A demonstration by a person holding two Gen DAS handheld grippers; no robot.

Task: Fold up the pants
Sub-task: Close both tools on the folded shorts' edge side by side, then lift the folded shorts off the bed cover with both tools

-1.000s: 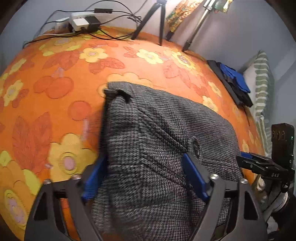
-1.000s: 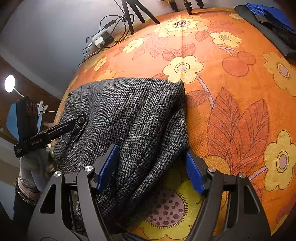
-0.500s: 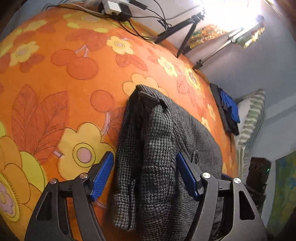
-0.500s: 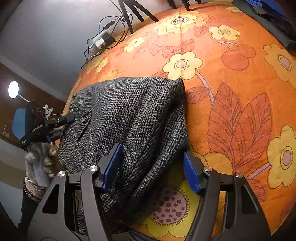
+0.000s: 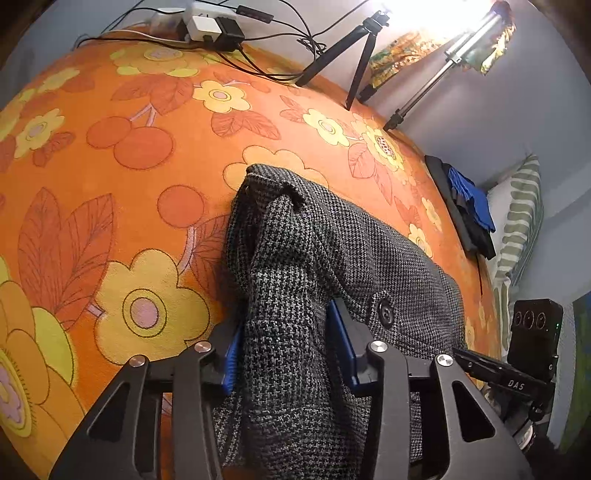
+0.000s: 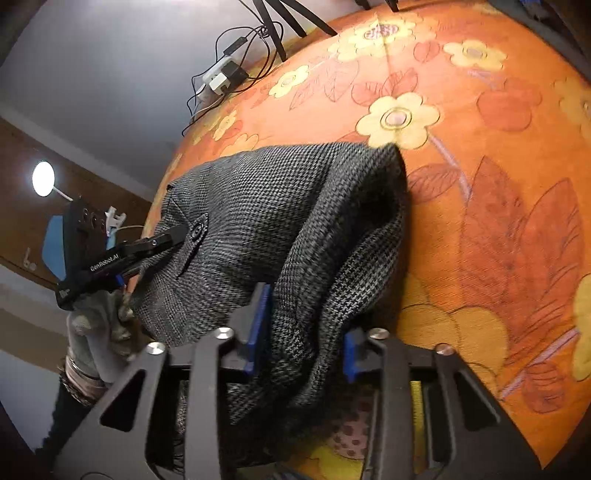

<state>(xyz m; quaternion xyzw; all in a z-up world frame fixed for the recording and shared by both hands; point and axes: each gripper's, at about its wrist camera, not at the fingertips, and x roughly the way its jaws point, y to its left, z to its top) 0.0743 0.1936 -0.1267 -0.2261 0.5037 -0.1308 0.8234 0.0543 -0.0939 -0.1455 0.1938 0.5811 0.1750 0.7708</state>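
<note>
Grey houndstooth pants [image 5: 325, 258] lie bunched on the orange flowered bedspread [image 5: 110, 155]. My left gripper [image 5: 288, 350] is shut on the near edge of the pants, with a thick fold pinched between its blue pads. My right gripper [image 6: 303, 332] is shut on the other near edge of the pants [image 6: 280, 229], and the cloth rises in a loose hump in front of it. A dark button [image 5: 385, 307] shows on the waistband. The left gripper also shows in the right wrist view [image 6: 147, 245] at the far left of the pants.
A power strip with cables [image 5: 210, 26] and tripod legs [image 5: 354, 55] stand at the far edge of the bed. Dark and blue folded clothes [image 5: 465, 199] lie at the right edge by a striped pillow [image 5: 521, 221].
Both grippers have gone from open around the cloth to shut on it. The pants edges have bunched up and lifted slightly.
</note>
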